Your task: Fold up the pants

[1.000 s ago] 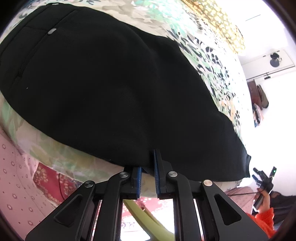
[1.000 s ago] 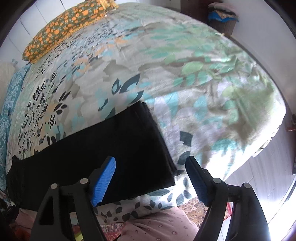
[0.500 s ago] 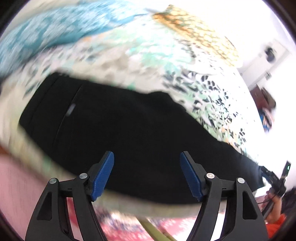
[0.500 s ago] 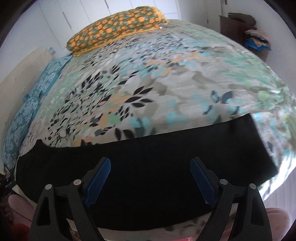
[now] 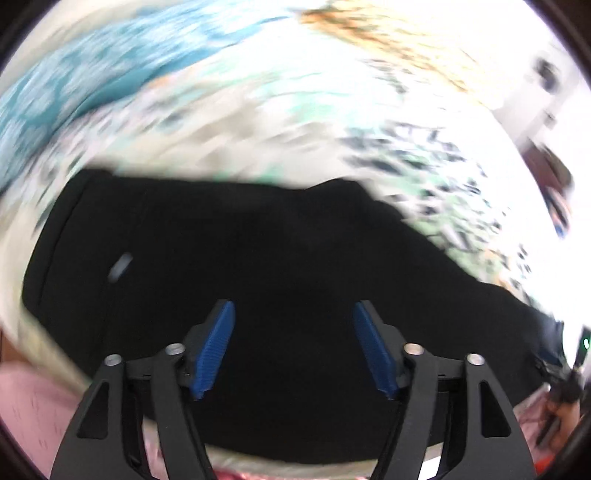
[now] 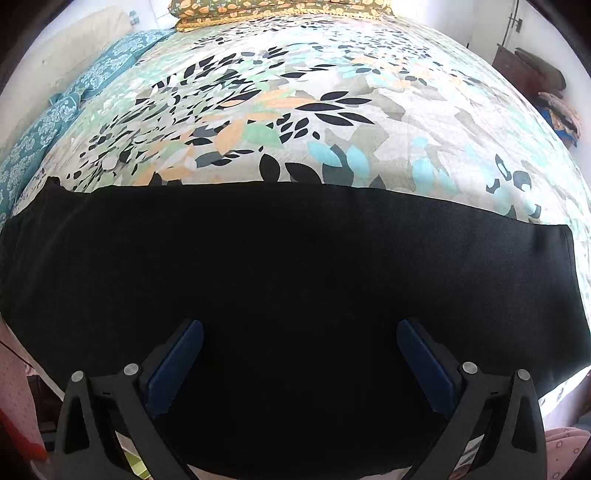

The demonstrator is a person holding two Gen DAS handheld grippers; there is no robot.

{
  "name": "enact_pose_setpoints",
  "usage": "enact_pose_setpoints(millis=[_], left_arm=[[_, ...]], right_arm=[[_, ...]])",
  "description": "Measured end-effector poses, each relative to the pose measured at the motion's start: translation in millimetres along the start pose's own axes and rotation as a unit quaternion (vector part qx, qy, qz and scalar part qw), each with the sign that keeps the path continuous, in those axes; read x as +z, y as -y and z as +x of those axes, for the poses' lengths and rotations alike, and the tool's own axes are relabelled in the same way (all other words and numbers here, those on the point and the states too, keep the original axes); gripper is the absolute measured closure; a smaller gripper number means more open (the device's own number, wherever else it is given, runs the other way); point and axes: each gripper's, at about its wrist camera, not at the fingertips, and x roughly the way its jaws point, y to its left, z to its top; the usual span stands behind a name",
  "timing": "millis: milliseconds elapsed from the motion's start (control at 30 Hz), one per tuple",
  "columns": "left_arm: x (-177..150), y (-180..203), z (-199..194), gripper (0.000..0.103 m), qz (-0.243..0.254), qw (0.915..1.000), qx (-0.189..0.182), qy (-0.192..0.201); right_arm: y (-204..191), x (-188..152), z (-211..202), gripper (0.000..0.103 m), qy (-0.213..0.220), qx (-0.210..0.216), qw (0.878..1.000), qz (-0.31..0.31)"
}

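Black pants (image 6: 288,266) lie flat in a long strip along the near edge of a bed, waistband to the left, hem (image 6: 569,266) to the right. In the blurred left wrist view the pants (image 5: 277,251) show a small pale button (image 5: 120,266) near the waistband. My left gripper (image 5: 293,347) is open and empty, above the upper part of the pants. My right gripper (image 6: 301,362) is open and empty, above the middle of the legs.
The bed has a leaf-patterned cover (image 6: 332,110). An orange-patterned pillow (image 6: 280,9) lies at the far end and teal pillows (image 6: 74,99) at the far left. A dark cabinet with clothes (image 6: 535,77) stands at the far right.
My left gripper has let go of the pants' edge and opened, then moved over the fabric. My right gripper has swung left from the hem to the middle of the legs.
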Motion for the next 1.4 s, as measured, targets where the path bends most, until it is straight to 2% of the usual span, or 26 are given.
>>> enact_pose_setpoints(millis=[67, 133, 200, 233, 267, 300, 333, 400, 433, 500, 533, 633, 667, 767, 900, 933, 1000, 1167, 1400], left_arm=[[16, 25, 13, 0.026, 0.038, 0.9985, -0.038, -0.010], [34, 47, 40, 0.026, 0.073, 0.9951, -0.059, -0.029], [52, 53, 70, 0.030, 0.079, 0.9954, -0.032, -0.044], [60, 50, 84, 0.041, 0.065, 0.9966, -0.012, -0.049], [72, 37, 102, 0.050, 0.025, 0.9979, 0.012, -0.059], [78, 25, 109, 0.051, -0.007, 0.9980, 0.007, -0.063], [81, 9, 113, 0.053, -0.060, 0.9963, -0.017, -0.059], [85, -8, 113, 0.056, -0.140, 0.9873, -0.047, -0.060], [86, -11, 110, 0.057, -0.151, 0.9852, -0.055, -0.060], [85, -10, 101, 0.059, -0.135, 0.9883, -0.054, -0.048], [81, -9, 89, 0.057, -0.112, 0.9922, -0.043, -0.032], [75, -18, 59, 0.032, -0.084, 0.9964, -0.013, 0.003], [74, -26, 49, 0.028, -0.082, 0.9964, -0.005, 0.020], [61, -61, 25, 0.026, -0.089, 0.9947, 0.031, 0.042], [38, -116, 26, 0.027, -0.123, 0.9843, 0.123, 0.028], [32, -127, 29, 0.032, -0.127, 0.9823, 0.135, 0.028], [26, -138, 29, 0.034, -0.136, 0.9818, 0.128, 0.035], [27, -126, 37, 0.033, -0.116, 0.9784, 0.168, 0.034], [25, -117, 36, 0.024, -0.108, 0.9786, 0.170, 0.044]], right_arm=[[0, 1, 0, 0.000, 0.001, -0.002, 1.000, 0.003], [-1, 1, 0, 0.000, 0.003, -0.004, 1.000, 0.003], [-1, 0, 0, 0.000, 0.007, -0.004, 1.000, 0.004], [-1, 0, 0, 0.000, 0.009, -0.004, 1.000, 0.005], [-1, -1, -1, 0.000, 0.011, -0.004, 1.000, 0.005], [-1, -1, -1, 0.000, 0.013, -0.004, 1.000, 0.005], [-2, -1, -1, 0.000, 0.014, -0.005, 1.000, 0.005], [-1, -1, -1, 0.000, 0.014, -0.005, 1.000, 0.005], [-1, -1, -1, 0.000, 0.014, -0.005, 1.000, 0.005], [-2, -1, -1, 0.000, 0.014, -0.006, 1.000, 0.005], [-2, -1, -1, 0.000, 0.015, -0.006, 1.000, 0.006], [-3, -2, -1, 0.000, 0.018, -0.009, 1.000, 0.005], [-3, -2, -1, 0.000, 0.019, -0.008, 1.000, 0.005], [-3, -2, -1, 0.000, 0.020, -0.009, 1.000, 0.005], [-3, -1, -1, 0.000, 0.020, -0.012, 1.000, 0.007], [-3, -1, 0, 0.000, 0.021, -0.014, 1.000, 0.007], [-3, -2, -1, 0.000, 0.022, -0.015, 1.000, 0.007], [-4, -3, -1, 0.000, 0.027, -0.017, 0.999, 0.008], [-4, -3, -1, 0.000, 0.030, -0.017, 0.999, 0.010]])
